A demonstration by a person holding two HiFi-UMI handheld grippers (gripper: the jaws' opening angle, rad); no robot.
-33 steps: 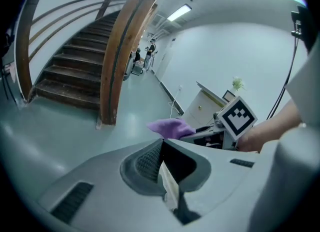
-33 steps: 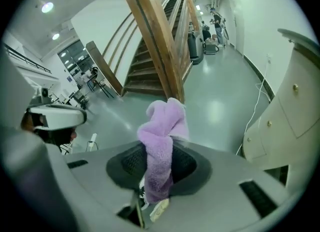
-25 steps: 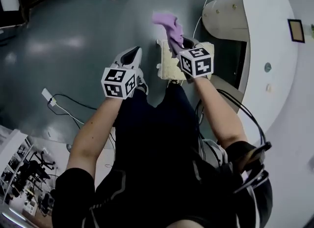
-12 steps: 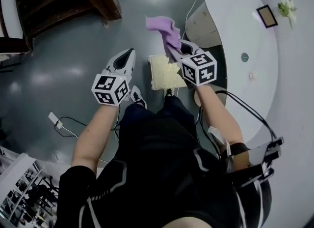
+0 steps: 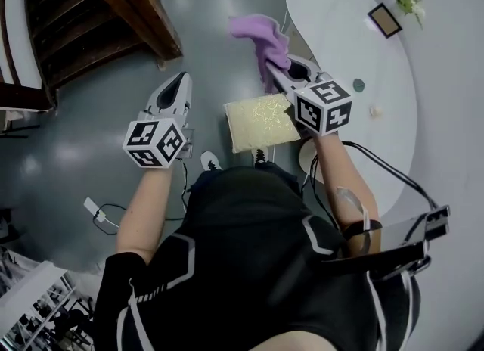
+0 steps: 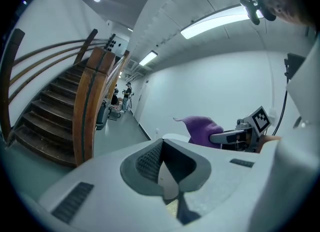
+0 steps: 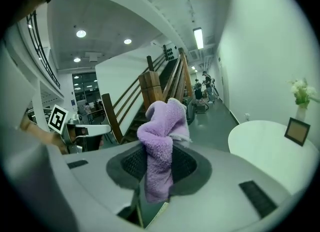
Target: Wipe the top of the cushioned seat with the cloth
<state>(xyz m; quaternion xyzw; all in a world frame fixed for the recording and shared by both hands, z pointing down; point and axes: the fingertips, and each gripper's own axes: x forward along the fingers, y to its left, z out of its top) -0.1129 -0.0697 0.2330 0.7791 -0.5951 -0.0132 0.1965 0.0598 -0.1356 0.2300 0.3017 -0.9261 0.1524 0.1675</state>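
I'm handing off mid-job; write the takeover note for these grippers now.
Right gripper: shut on the purple cloth, which is held up in the air, clear of the seat.
Left gripper: shut, empty, off to the seat's left.
Cushioned seat: below, between the two grippers.
Done: the cloth is gripped.
Left: lower the cloth onto the seat top and wipe; there is no contact now.

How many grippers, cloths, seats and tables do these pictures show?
2 grippers: left gripper, right gripper
1 cloth
1 seat
1 table
Total: 5
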